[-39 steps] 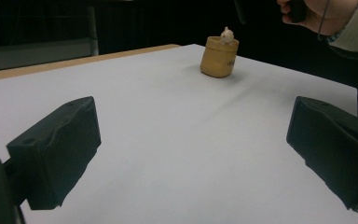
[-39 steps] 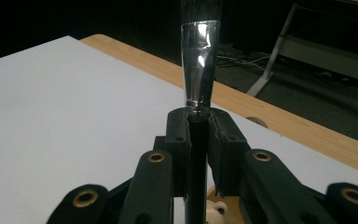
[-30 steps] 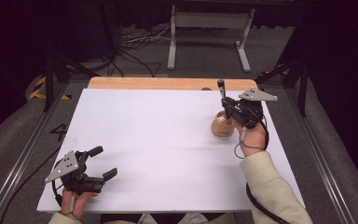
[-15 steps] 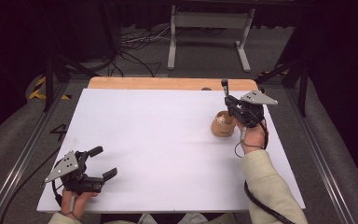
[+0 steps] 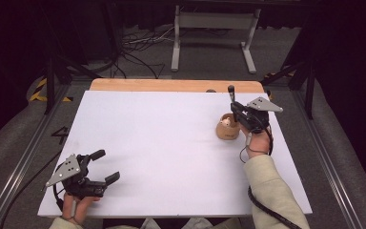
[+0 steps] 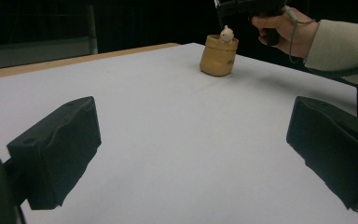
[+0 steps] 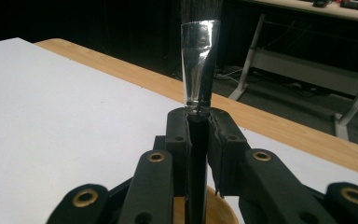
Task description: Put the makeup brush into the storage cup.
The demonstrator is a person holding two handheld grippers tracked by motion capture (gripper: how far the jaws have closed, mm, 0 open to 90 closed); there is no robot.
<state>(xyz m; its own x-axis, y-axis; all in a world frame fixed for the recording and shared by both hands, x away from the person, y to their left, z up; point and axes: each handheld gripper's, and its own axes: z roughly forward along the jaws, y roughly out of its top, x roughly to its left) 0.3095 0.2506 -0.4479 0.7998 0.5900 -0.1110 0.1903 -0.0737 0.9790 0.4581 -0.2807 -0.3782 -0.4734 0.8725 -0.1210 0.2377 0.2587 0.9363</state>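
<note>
My right gripper (image 5: 238, 112) is shut on a black-handled brush (image 5: 231, 98) that stands upright, bristles at the top. In the right gripper view the pads (image 7: 177, 135) clamp the handle just under the silver ferrule (image 7: 199, 60). The brush's lower end hangs over a small wooden cup (image 5: 227, 130) at the right of the white sheet (image 5: 171, 143). A pale rounded knob (image 6: 226, 33) sticks out of the cup (image 6: 218, 55). Whether the handle touches the cup I cannot tell. My left gripper (image 5: 106, 166) rests open near the front left corner, nothing between its jaws.
A bare wooden strip (image 5: 171, 85) runs along the table's far edge, with a small dark spot (image 5: 211, 90) on it. Behind the table a metal stand (image 5: 214, 38) and cables lie on the floor. A black cable (image 5: 267, 210) trails from the right sleeve.
My right gripper has sunk a little with the brush, bringing the handle closer over the cup. The left gripper and the cup have kept still.
</note>
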